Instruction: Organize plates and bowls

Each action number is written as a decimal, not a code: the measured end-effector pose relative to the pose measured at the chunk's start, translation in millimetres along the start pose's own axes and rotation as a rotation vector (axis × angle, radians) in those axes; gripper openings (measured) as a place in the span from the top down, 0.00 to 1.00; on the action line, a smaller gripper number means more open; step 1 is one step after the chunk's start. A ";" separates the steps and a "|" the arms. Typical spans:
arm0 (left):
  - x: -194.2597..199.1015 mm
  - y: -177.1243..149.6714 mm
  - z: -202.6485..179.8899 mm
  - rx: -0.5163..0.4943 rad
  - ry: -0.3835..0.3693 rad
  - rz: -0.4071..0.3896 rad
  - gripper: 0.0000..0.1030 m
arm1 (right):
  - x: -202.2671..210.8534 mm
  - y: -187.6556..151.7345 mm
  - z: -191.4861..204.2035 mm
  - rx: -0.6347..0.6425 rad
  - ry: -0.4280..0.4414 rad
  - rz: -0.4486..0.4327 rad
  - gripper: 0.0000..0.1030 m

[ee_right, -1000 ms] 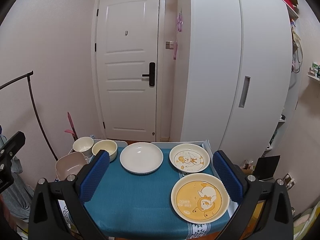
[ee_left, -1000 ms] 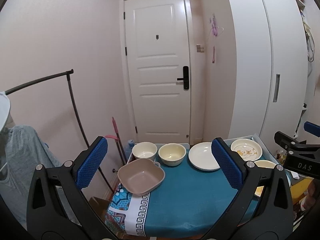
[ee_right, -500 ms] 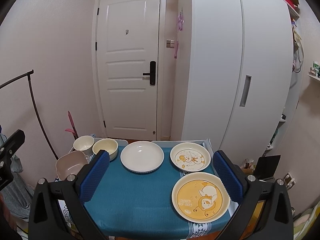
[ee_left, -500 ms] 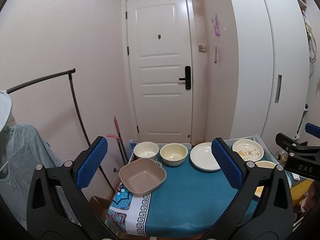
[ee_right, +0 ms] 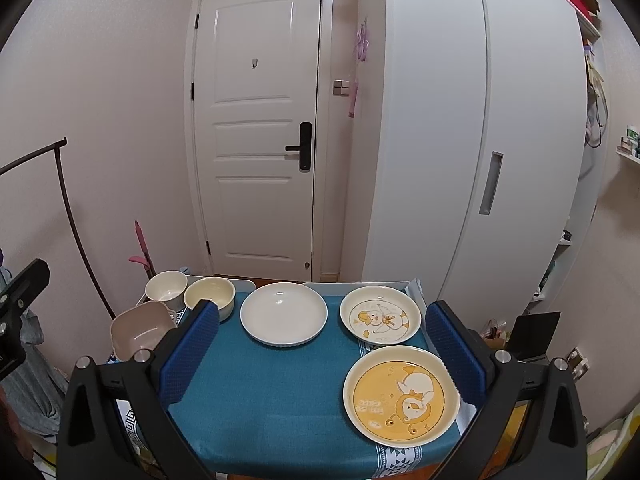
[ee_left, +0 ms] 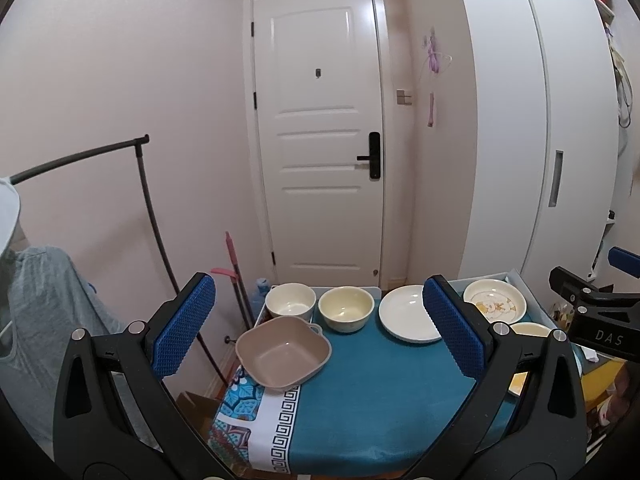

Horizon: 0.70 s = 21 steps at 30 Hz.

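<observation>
On a table with a teal cloth (ee_left: 380,400) stand a square tan bowl (ee_left: 283,351), a white bowl (ee_left: 290,301), a cream bowl (ee_left: 346,309), a plain white plate (ee_left: 406,318), a white duck plate (ee_right: 380,314) and a yellow duck plate (ee_right: 401,396). My left gripper (ee_left: 318,328) is open and empty, held above the table's near left. My right gripper (ee_right: 320,356) is open and empty, held above the near side; the yellow plate lies by its right finger.
A white door (ee_right: 260,140) and a white wardrobe (ee_right: 480,140) stand behind the table. A black clothes rail (ee_left: 148,208) with a grey garment (ee_left: 44,320) is at the left. A pink mop (ee_left: 232,264) leans by the door.
Both grippers have tilted or risen slightly; the table sits a little lower in both views. The dishes have not moved.
</observation>
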State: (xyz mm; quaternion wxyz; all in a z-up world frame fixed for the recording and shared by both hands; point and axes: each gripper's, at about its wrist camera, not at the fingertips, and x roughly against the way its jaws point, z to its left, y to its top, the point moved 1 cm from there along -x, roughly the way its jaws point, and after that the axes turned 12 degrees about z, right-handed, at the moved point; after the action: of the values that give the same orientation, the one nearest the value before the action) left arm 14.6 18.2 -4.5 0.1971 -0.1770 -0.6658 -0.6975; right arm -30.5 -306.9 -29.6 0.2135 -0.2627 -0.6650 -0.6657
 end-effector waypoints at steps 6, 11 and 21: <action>-1.5 1.4 -1.3 0.000 0.011 -0.004 0.00 | -1.2 0.5 -0.5 0.004 0.007 0.002 0.00; -3.3 1.5 0.3 0.000 0.004 0.006 0.00 | -2.6 1.7 -1.7 0.002 0.010 0.003 0.00; -1.6 4.3 0.7 -0.003 -0.002 0.008 0.00 | -1.6 3.0 -1.1 0.007 0.017 0.000 0.00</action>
State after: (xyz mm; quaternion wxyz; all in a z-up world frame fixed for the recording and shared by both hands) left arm 18.1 18.8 -1.6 0.1991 -0.1808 -0.6643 -0.6974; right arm -27.5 -308.1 -28.3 0.2197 -0.2564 -0.6655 -0.6656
